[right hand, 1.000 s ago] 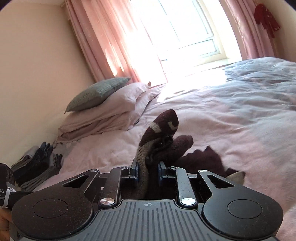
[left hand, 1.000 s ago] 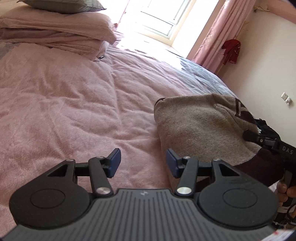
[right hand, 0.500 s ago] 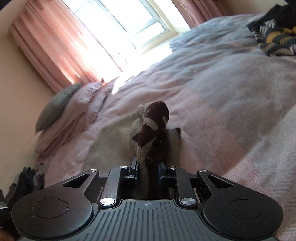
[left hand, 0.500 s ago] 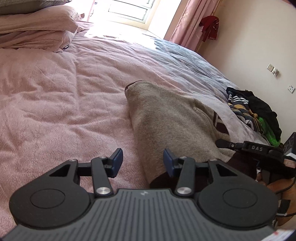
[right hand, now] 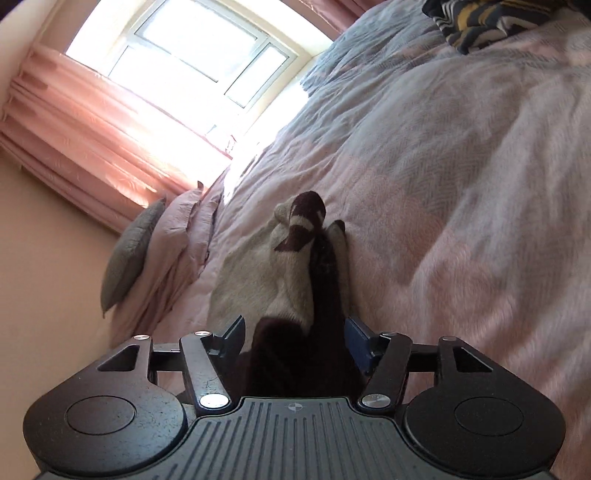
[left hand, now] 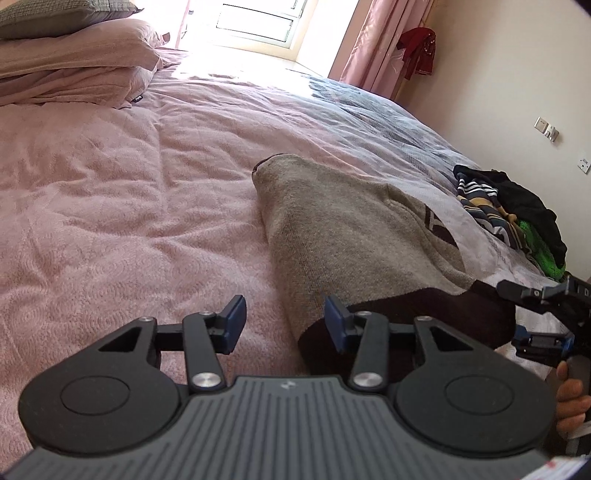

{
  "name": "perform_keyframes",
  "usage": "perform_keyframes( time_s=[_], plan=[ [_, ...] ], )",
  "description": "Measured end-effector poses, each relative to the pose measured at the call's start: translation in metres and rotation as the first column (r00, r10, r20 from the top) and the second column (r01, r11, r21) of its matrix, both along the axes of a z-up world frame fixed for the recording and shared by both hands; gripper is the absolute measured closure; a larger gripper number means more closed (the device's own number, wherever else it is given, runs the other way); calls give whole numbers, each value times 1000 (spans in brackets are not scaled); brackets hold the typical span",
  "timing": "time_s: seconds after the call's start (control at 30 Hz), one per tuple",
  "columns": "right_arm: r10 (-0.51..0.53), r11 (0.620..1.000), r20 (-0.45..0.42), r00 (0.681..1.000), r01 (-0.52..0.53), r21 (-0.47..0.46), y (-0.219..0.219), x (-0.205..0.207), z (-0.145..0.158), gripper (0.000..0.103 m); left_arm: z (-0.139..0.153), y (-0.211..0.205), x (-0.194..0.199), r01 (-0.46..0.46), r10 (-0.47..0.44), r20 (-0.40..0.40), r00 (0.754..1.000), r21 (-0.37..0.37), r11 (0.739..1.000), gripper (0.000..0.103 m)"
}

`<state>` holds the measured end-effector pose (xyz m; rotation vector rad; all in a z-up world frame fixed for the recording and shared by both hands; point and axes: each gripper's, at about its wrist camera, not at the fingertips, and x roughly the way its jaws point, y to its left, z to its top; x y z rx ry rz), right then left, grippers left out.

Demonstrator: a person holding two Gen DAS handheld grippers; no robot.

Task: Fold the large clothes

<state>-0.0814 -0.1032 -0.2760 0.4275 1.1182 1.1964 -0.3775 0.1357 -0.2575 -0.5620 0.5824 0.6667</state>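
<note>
Left gripper (left hand: 282, 323): its blue pads stand part-way apart with nothing between them, held low over the pink bedspread (left hand: 110, 206); the right pad (left hand: 334, 321) sits over the near left edge of the sweater.
Right gripper (right hand: 295, 334): its jaws have just been opening and now stand wide; the sweater's dark hem lies between the pads, and they do not look to be pressing on it.
Right gripper seen from the left wrist view (left hand: 543, 314): at the right edge, beside the dark hem, with a hand (left hand: 570, 402) under it.
Sweater (left hand: 351, 229): a grey-beige knit with a dark brown hem and a brown pattern near its right side, lying folded lengthwise on the bed; it runs from just in front of both grippers away toward the window.
Sweater's far end (right hand: 301, 221): bunched, with a brown-and-beige patterned piece standing up above the rest.
Pile of clothes (left hand: 517, 218): dark, striped and green garments, to the right of the sweater, near the bed's edge by the wall.
Pillows (left hand: 74, 66): pink, stacked at the head of the bed with a grey cushion (left hand: 55, 14) on top.
Window (right hand: 184, 55): bright, beyond the bed, with pink curtains (right hand: 92, 147).
</note>
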Motion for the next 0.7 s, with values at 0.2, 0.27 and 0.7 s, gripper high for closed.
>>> perform_keyframes(
  time_s=[0.2, 0.27, 0.7],
  plan=[
    [-26, 999, 58, 998, 29, -40, -12, -18, -13, 97, -4, -21, 0, 42, -41, -32, 999, 37, 998, 63],
    [-37, 992, 137, 990, 52, -115, -3, -19, -23, 97, -13, -23, 5, 52, -48, -85, 995, 47, 998, 61],
    [61, 977, 468, 882, 44, -211, 11, -73, 8, 73, -2, -44, 14, 38, -28, -191, 981, 51, 998, 67]
  ],
)
